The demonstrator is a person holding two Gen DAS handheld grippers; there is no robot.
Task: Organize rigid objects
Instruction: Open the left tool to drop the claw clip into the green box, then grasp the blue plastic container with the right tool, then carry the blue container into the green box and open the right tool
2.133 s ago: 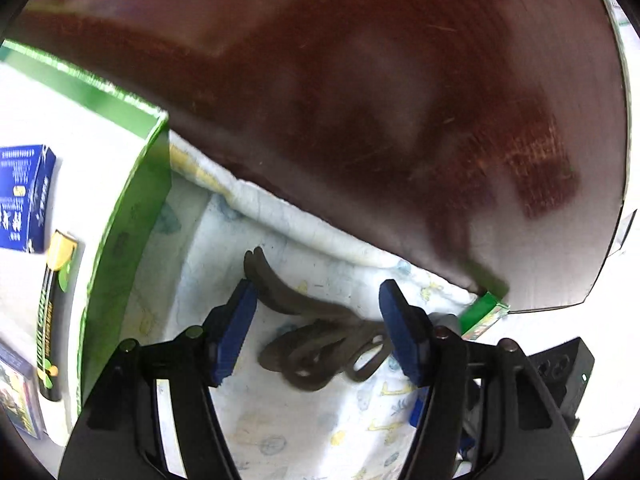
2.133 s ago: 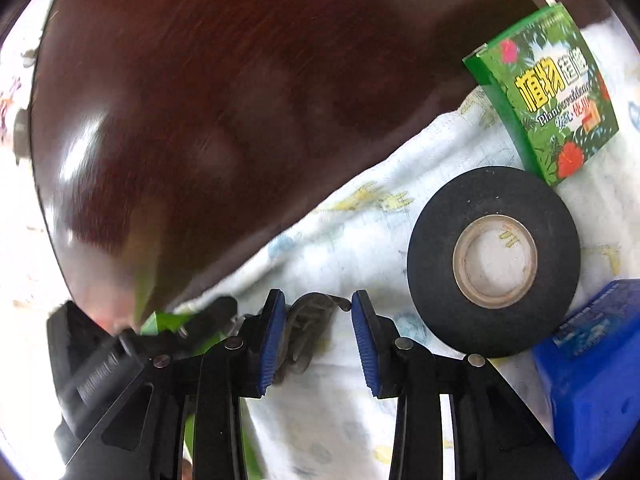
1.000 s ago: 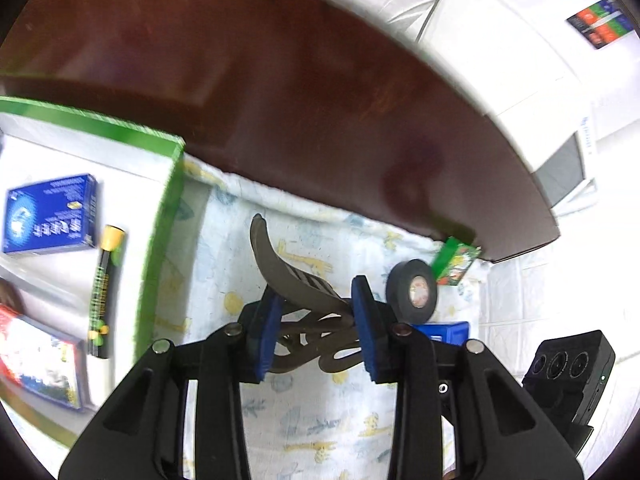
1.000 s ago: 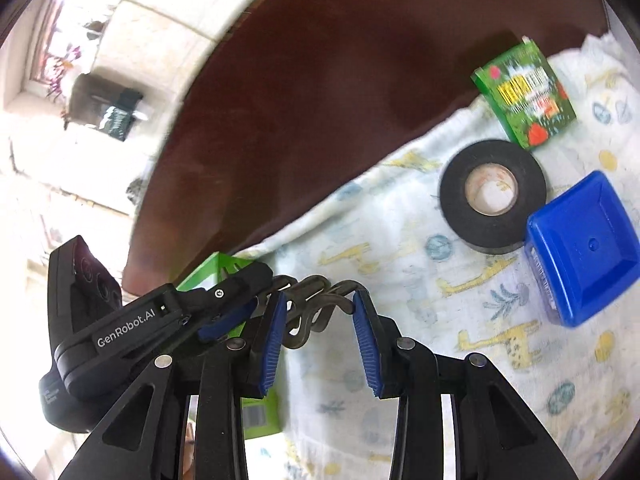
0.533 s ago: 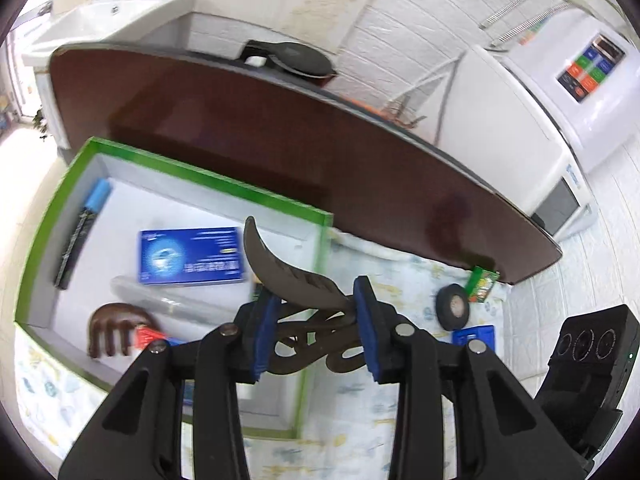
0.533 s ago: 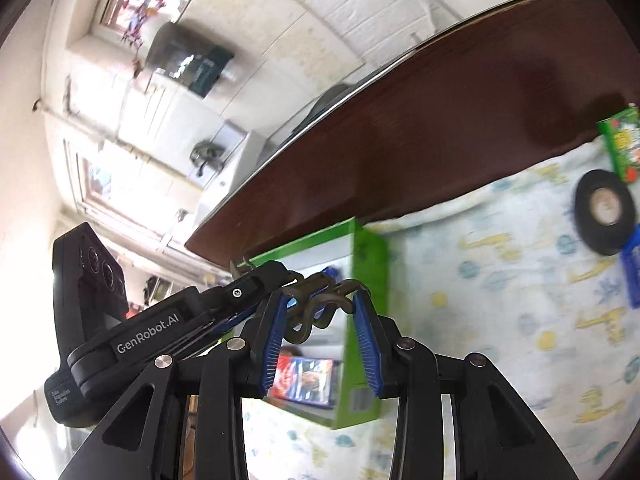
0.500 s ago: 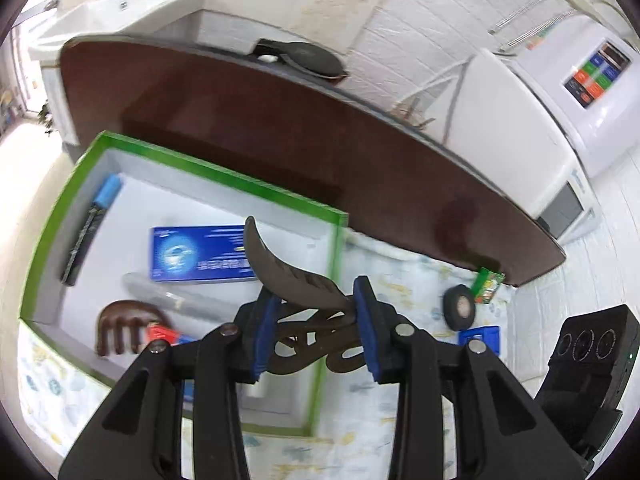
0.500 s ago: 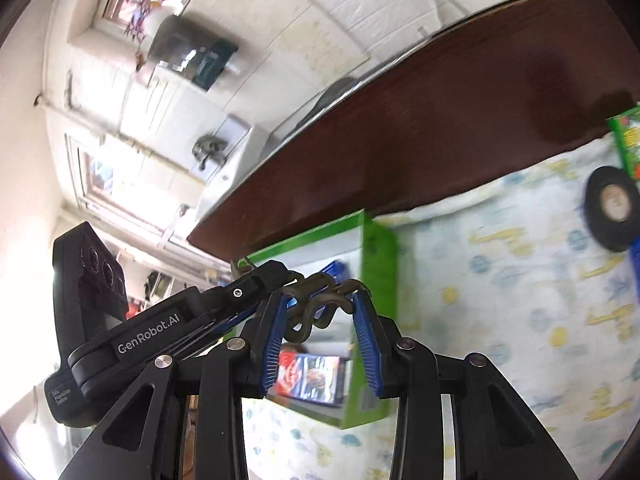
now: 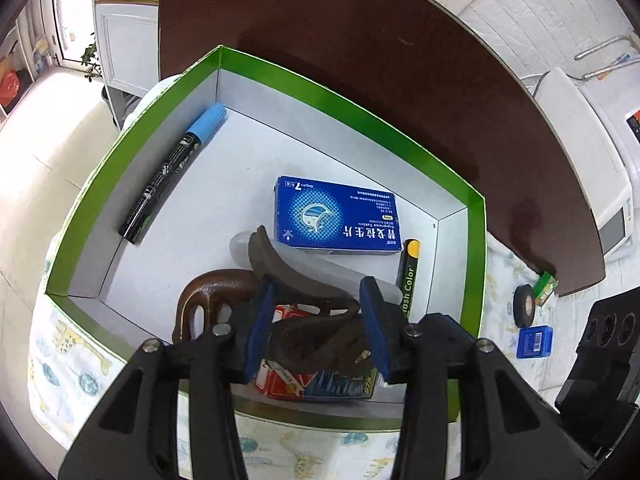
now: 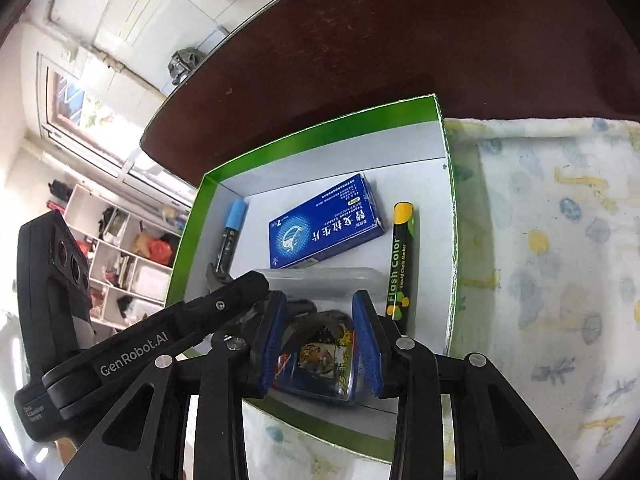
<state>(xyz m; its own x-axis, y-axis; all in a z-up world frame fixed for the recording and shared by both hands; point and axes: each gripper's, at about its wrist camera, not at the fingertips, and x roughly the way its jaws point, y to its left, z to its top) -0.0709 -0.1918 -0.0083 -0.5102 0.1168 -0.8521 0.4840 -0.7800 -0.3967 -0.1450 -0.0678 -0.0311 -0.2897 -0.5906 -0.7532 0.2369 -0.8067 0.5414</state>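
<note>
Left gripper (image 9: 316,322) tilted steeply down, blue pads (image 9: 374,322) parted; jaws have just been opening, with the brown hair clip (image 9: 304,308) between them, resting against the left pad, clear of the right. Right gripper (image 10: 320,342) angled down just beside it, jaws part-open, clip end between them, contact unclear.

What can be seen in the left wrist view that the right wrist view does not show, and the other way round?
Only the left wrist view shows the roll of black tape, the small green box, the small blue box and the brown comb. Only the right wrist view shows the window and the white shelves. Both show the green tray, the blue carton, the blue-capped marker, the yellow-capped marker and the dark hair clip.
</note>
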